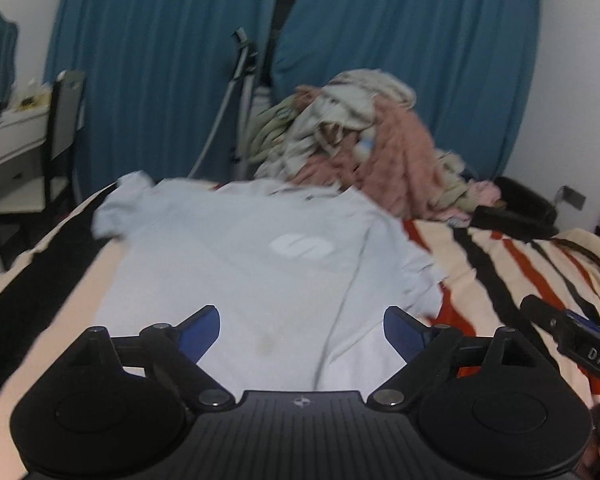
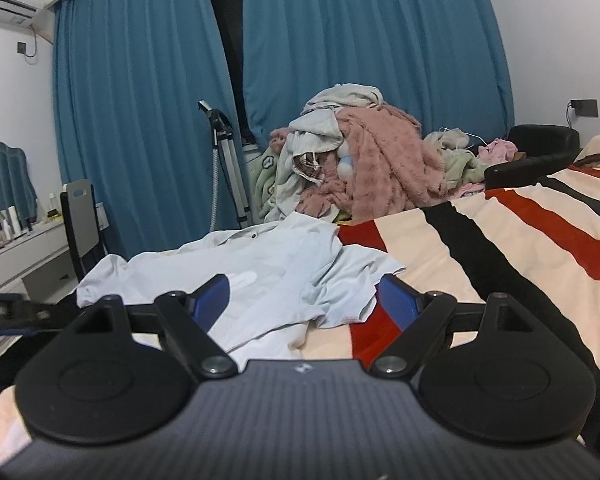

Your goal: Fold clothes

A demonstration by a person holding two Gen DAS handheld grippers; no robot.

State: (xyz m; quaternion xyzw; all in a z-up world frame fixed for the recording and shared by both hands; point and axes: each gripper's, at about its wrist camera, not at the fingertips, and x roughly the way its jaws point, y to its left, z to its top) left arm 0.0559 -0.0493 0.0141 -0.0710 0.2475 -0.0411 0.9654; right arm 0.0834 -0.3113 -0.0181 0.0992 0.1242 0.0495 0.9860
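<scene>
Nearest in the left wrist view, the left gripper [image 1: 302,330] hangs over the lower part of a pale blue polo shirt [image 1: 240,264], its two blue-padded fingers [image 1: 202,330] spread wide with nothing between them. At the right edge of that view part of the right gripper's black body shows, with the white letters "DAS" readable on it. The right gripper [image 2: 304,302] likewise stands with its jaws wide and empty, just short of the shirt's near hem.

The one shirt lies spread flat, front up, on a striped blanket [image 2: 520,248] of cream, black and red bands that covers the bed. On its chest is a white logo [image 1: 302,247], too blurred to read. The collar, with one dark button, points away from the cameras. One sleeve lies near the bed's left edge; the other is crumpled on the blanket toward the middle. To the right of the shirt the blanket is open and bare up to a black chair [image 2: 540,148] at the far side.

Beyond the collar rises one heap of unfolded clothes [image 2: 356,160]: a pink fleece, grey and cream pieces, a pale green one. Beside the heap stands a folded tripod [image 2: 228,168].

Left of the bed are a white dresser [image 2: 28,256] with small bottles, a dark chair and a mirror. Two teal curtains [image 2: 140,100] close the far wall with a dark gap between them.
</scene>
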